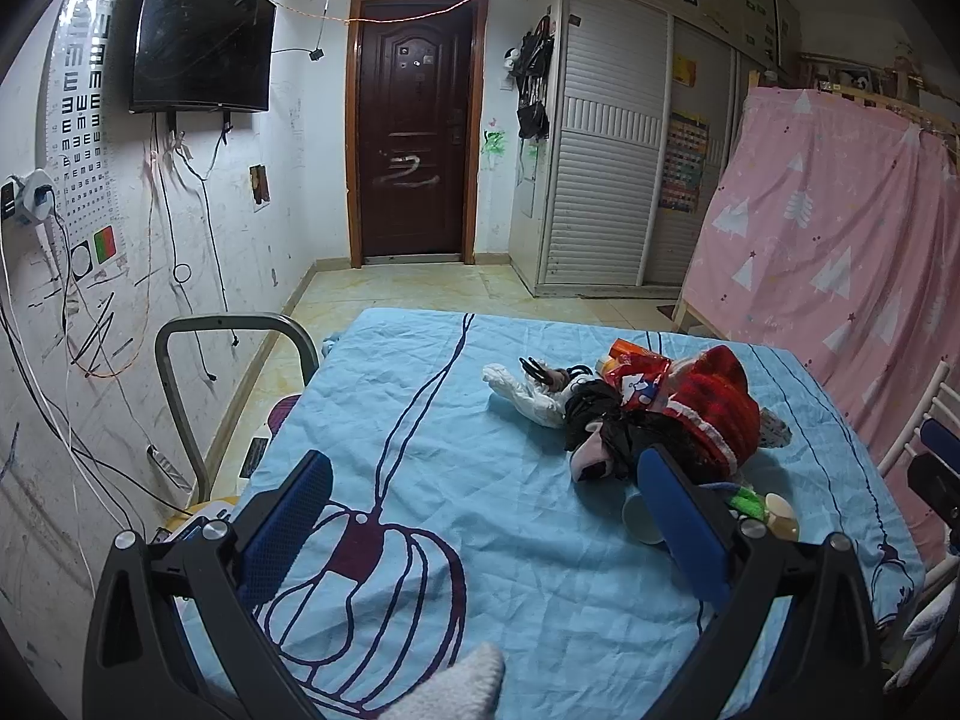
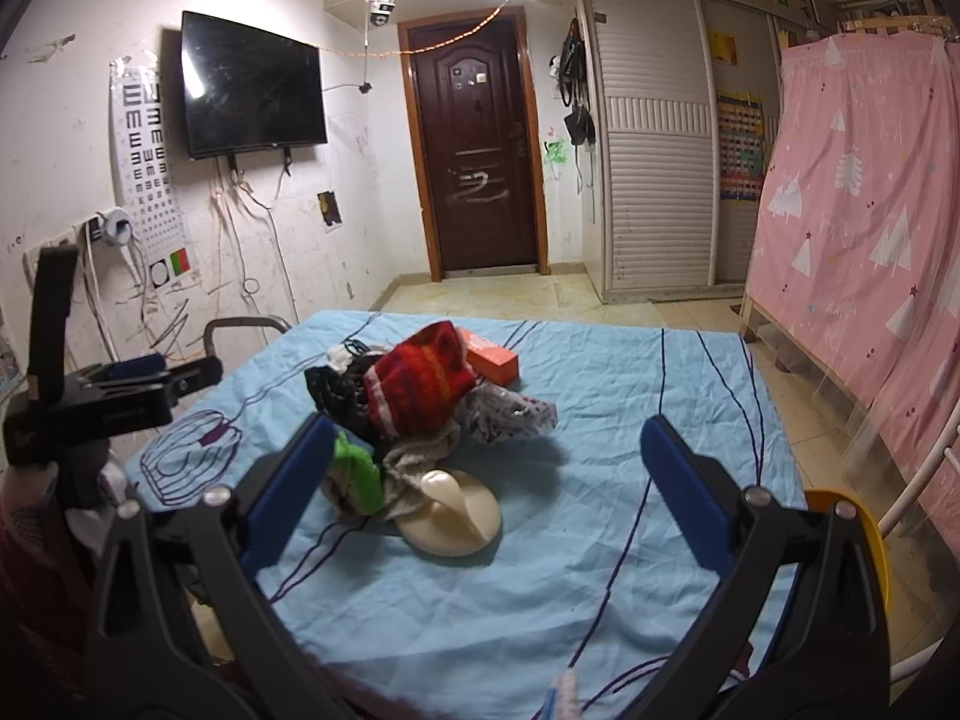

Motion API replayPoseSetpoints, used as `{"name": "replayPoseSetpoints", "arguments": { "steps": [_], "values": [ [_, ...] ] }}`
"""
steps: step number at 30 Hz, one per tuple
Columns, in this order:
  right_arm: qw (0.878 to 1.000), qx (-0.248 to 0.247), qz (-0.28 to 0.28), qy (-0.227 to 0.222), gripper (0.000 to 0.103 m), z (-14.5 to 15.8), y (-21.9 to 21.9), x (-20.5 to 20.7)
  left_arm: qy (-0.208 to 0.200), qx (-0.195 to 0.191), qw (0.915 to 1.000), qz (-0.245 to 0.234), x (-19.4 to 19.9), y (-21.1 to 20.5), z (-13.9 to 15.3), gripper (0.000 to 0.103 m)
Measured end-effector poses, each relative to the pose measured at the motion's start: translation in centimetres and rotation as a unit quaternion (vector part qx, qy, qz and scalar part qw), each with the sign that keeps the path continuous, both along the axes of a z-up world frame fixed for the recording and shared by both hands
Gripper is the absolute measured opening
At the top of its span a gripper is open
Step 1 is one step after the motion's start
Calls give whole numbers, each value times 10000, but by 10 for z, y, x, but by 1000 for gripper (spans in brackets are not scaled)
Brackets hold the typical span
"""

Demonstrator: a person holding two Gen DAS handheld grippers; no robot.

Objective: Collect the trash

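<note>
A heap of trash lies on the blue tablecloth (image 1: 480,540): a red knitted piece (image 1: 714,408), a black bag (image 1: 600,414), a white crumpled glove (image 1: 528,393), an orange box (image 1: 630,351) and a pale cup (image 1: 642,519). My left gripper (image 1: 483,468) is open, and its right pad sits just in front of the heap. In the right wrist view the same heap shows the red knit (image 2: 420,384), the orange box (image 2: 492,360), a green packet (image 2: 357,468) and a cream suction hook (image 2: 450,516). My right gripper (image 2: 487,438) is open above the cloth, with the hook and green packet between its fingers' lines.
A yellow bin rim (image 2: 864,540) shows at the table's right side. A grey metal chair frame (image 1: 180,360) stands off the table's left edge. A pink cloth-covered rack (image 1: 840,240) is on the right, and a white chair back (image 1: 924,420) beside it.
</note>
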State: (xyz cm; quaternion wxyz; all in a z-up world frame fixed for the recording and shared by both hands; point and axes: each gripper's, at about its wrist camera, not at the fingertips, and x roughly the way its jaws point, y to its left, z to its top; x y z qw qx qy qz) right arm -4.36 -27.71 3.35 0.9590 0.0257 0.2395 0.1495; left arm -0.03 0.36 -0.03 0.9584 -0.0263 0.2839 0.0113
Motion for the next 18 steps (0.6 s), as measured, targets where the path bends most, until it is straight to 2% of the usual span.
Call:
{"name": "replayPoseSetpoints", "arguments": {
  "steps": [18],
  "values": [
    [10000, -16, 15, -14, 98, -1, 1, 0, -10, 2, 10000, 2, 0, 0, 1, 93]
  ]
}}
